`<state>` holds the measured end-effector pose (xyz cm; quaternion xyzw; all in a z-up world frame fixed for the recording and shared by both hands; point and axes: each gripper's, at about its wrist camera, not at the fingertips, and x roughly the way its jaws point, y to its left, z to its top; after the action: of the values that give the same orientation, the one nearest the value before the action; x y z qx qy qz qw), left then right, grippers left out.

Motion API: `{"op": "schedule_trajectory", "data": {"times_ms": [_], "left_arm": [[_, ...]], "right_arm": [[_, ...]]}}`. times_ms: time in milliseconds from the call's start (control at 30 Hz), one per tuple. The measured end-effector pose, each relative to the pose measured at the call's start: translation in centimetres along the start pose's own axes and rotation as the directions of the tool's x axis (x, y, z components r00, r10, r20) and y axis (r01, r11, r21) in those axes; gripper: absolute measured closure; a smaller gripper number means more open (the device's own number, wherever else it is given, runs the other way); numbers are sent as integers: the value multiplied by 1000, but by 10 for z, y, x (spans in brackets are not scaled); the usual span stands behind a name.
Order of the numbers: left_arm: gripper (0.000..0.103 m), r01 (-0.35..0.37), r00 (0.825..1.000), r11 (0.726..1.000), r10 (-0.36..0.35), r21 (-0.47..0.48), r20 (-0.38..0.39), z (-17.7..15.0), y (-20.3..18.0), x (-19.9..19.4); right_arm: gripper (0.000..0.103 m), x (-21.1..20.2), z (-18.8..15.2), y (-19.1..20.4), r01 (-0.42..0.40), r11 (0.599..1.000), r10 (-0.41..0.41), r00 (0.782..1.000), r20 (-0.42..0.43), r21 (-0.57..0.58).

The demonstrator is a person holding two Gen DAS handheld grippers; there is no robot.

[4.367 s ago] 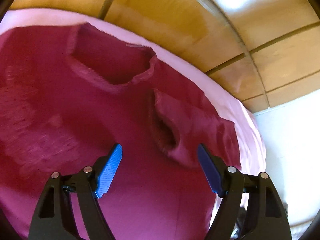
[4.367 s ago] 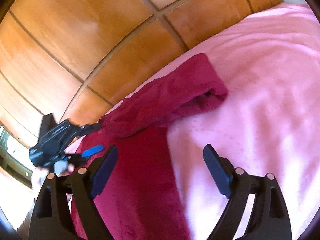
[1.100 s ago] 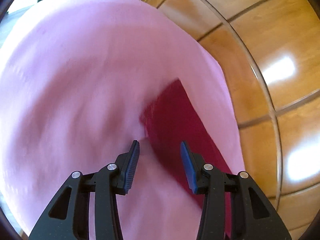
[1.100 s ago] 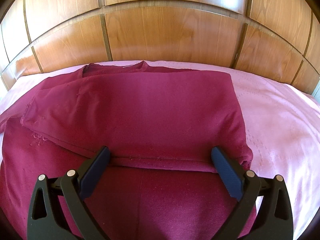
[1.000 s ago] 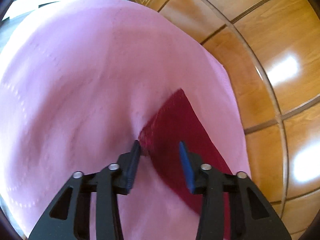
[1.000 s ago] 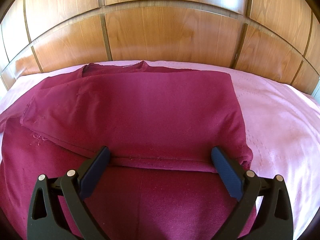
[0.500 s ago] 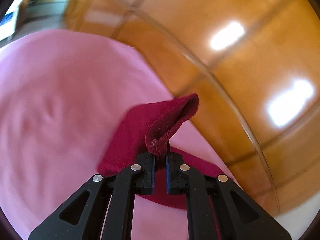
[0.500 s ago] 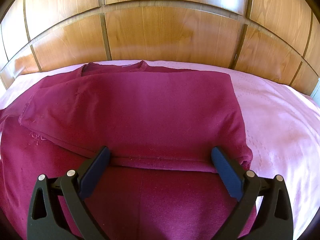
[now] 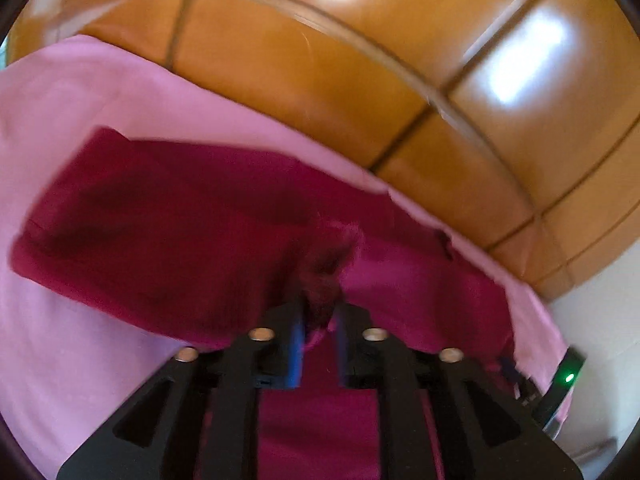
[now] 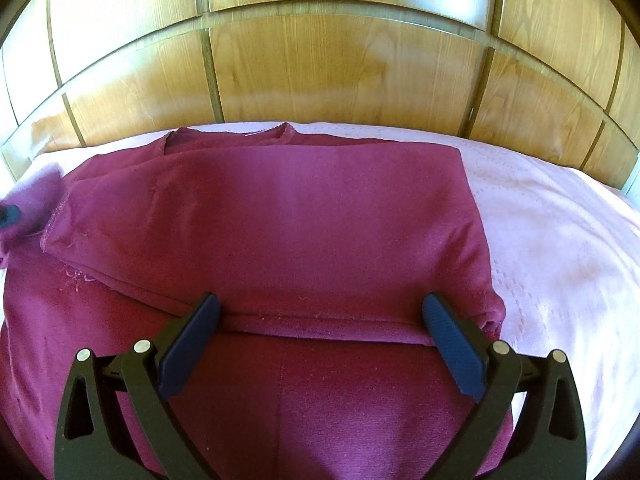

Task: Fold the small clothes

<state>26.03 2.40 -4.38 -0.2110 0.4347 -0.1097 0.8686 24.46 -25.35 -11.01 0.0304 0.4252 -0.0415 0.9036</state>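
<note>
Left wrist view: the left gripper (image 9: 318, 330) has its fingers (image 9: 295, 350) pinched on a bunched edge of the maroon garment (image 9: 168, 236), lifting it off the pink bed (image 9: 68, 344). The cloth drapes limp from the pinch, which suggests something light and soft that will sag and slide unless taken by a hem or corner. The garment lies along the bed's far edge, under the wooden headboard (image 9: 320, 76). The frame is blurred, so the exact part being gripped cannot be told.

Right wrist view: the right gripper (image 10: 320, 340) hovers with fingers (image 10: 450, 350) spread wide and empty above the garment (image 10: 304, 224), near the hem of a flap folded across its body. The neckline sits at the bed's (image 10: 560, 240) headboard (image 10: 340, 68) edge. No containers are in sight.
</note>
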Motion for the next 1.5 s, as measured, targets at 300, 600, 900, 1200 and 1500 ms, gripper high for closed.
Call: {"op": "schedule_trajectory", "data": {"times_ms": [300,600,900,1200,1500], "left_arm": [[57,-137,984,990,132,33,116,-34,9,-42],[57,-245,964,968,249,-48,97,-70,47,-54],[57,-261,957,959,272,-112,98,-58,61,-48],[57,-283,949,954,293,-100,114,-31,44,-29],[57,-410,906,909,415,-72,85,-4,35,9]], "right_arm": [[18,-28,17,24,-111,994,110,993,30,14],[37,-1,45,142,-580,800,599,787,-148,152],[95,16,65,203,-543,838,542,811,-223,62],[96,-47,113,144,-465,886,464,884,56,-3],[97,-62,116,43,-347,933,327,928,179,94]]}}
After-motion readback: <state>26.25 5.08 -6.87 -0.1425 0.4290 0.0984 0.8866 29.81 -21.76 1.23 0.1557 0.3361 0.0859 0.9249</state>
